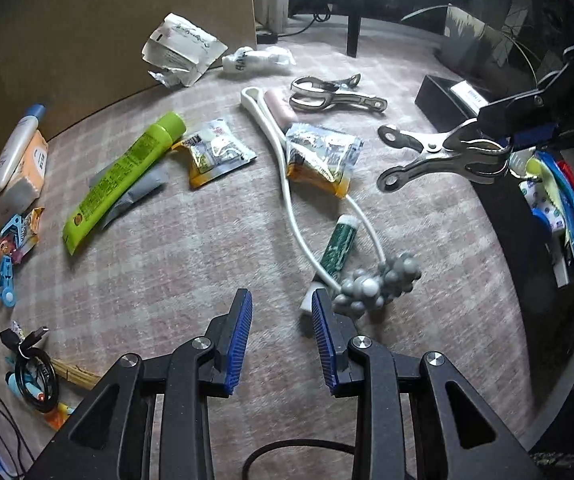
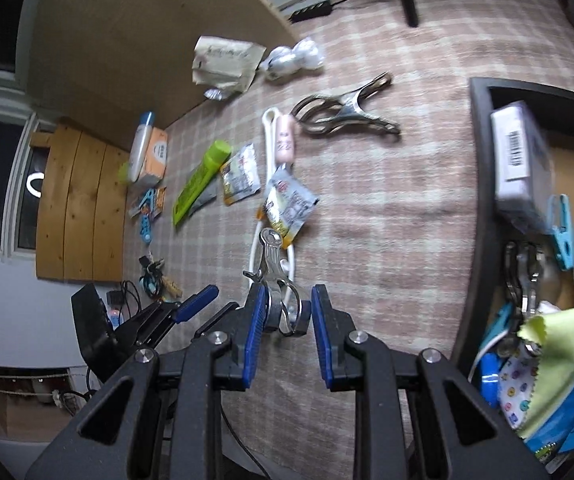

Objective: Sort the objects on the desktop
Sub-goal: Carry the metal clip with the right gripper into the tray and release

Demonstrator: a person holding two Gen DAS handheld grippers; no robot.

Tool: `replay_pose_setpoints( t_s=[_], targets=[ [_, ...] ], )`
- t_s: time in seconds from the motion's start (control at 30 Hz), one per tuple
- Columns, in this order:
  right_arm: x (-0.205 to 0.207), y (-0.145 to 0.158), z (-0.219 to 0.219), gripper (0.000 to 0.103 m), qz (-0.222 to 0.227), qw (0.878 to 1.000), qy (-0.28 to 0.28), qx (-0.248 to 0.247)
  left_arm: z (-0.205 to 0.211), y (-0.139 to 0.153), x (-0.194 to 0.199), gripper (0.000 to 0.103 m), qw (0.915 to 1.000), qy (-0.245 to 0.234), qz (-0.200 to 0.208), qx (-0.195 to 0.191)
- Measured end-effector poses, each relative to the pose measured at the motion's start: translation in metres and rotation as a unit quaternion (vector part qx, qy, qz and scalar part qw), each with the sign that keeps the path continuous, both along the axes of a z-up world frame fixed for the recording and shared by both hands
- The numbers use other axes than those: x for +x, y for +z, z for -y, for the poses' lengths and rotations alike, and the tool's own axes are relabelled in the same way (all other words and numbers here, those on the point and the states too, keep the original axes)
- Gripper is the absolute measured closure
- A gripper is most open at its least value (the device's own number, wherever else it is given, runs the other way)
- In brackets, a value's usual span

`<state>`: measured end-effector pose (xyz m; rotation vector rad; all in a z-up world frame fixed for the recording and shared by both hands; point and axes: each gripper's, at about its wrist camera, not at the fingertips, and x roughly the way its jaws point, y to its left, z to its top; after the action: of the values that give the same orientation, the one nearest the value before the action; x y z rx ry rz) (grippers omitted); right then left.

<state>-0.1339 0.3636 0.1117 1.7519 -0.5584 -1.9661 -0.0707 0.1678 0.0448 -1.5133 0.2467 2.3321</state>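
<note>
My right gripper [image 2: 287, 308] holds a steel clip [image 2: 273, 276] between its blue pads, lifted above the checked cloth; the same clip [image 1: 439, 156] hangs in the air in the left wrist view, beside the black storage box [image 1: 543, 264]. My left gripper [image 1: 281, 312] is open and empty, low over the cloth, next to a white massager with grey balls [image 1: 375, 280] and a green tube [image 1: 339, 244]. Loose items lie ahead: a lime tube [image 1: 127, 176], two snack sachets [image 1: 215, 152], another pair of steel clips [image 1: 335, 94].
A black box [image 2: 483, 208] at the right holds a cloth, clips and a purple carton [image 2: 519, 160]. A brown board [image 1: 107, 32] stands at the back left. Cables [image 1: 31, 360], blue pegs and small packets lie along the left edge.
</note>
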Motion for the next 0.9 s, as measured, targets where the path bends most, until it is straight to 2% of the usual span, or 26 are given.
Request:
replay_pose_setpoints(
  t_s=[0.17,0.3,0.6,0.77,0.9],
  targets=[
    [0.002,0.013,-0.032,0.080,-0.020,0.999,-0.032,0.003,-0.001,0.005,0.001,0.074,0.9999,0.006,-0.003,0.008],
    [0.003,0.026,-0.078,0.080,-0.040,0.995,-0.086,0.013,0.001,0.007,0.001,0.074,0.9997,0.018,-0.001,0.017],
    [0.017,0.040,-0.178,0.080,-0.067,0.975,-0.201,0.061,-0.002,0.012,0.002,0.074,0.9992,0.028,0.002,0.030],
    [0.030,0.035,-0.209,0.080,-0.065,0.967,-0.234,0.073,-0.002,0.014,-0.002,0.074,0.9988,0.033,0.007,0.037],
    [0.033,0.032,-0.217,0.079,-0.064,0.965,-0.239,0.083,-0.001,0.017,-0.003,0.074,0.9984,0.038,0.009,0.041]
  ],
)
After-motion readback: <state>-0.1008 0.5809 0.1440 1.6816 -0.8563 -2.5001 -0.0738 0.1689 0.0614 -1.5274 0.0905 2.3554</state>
